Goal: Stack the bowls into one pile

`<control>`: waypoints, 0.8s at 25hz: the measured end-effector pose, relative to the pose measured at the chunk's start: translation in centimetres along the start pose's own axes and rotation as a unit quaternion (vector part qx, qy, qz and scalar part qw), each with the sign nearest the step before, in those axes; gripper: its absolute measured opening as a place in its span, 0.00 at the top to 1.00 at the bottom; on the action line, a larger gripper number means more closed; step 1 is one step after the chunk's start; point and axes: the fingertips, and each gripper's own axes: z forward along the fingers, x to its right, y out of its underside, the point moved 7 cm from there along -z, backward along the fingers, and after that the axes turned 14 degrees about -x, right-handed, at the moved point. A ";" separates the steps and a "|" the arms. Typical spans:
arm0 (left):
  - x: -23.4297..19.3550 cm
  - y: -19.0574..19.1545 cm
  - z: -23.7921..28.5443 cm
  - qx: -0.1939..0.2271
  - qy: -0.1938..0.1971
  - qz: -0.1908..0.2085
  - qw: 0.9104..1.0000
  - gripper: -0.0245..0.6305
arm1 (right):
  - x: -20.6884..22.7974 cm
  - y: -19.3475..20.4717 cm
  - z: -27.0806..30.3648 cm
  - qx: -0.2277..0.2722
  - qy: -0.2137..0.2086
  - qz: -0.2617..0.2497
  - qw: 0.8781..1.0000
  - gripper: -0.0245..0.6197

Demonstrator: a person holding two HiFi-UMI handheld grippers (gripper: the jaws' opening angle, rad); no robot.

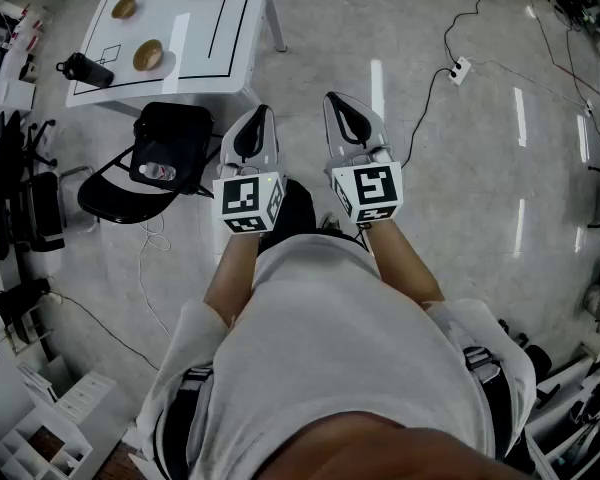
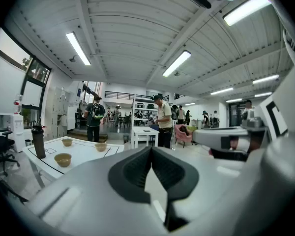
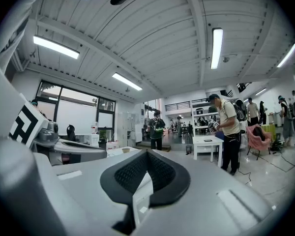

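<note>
Your left gripper (image 1: 264,114) and right gripper (image 1: 333,99) sit side by side at frame centre, each with jaws pressed together at the tips, gripping nothing. The three bowls (image 1: 147,55) lie spread apart, unstacked, on the white table (image 1: 195,28) at upper left, well apart from both.
</note>
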 end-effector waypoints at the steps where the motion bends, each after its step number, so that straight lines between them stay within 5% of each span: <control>1: -0.5 0.1 0.4 -0.003 -0.002 -0.005 1.000 0.96 | -0.1 0.1 0.7 -0.005 -0.003 0.000 1.000 0.96; 11: -7.6 -0.1 5.1 -0.020 -0.028 -0.027 0.999 0.96 | -0.9 -1.2 9.8 -0.031 -0.037 -0.020 0.999 0.96; 20: -18.3 -0.9 9.1 -0.055 -0.042 -0.013 0.998 0.96 | -4.4 -4.4 21.4 -0.061 -0.068 -0.046 0.995 0.96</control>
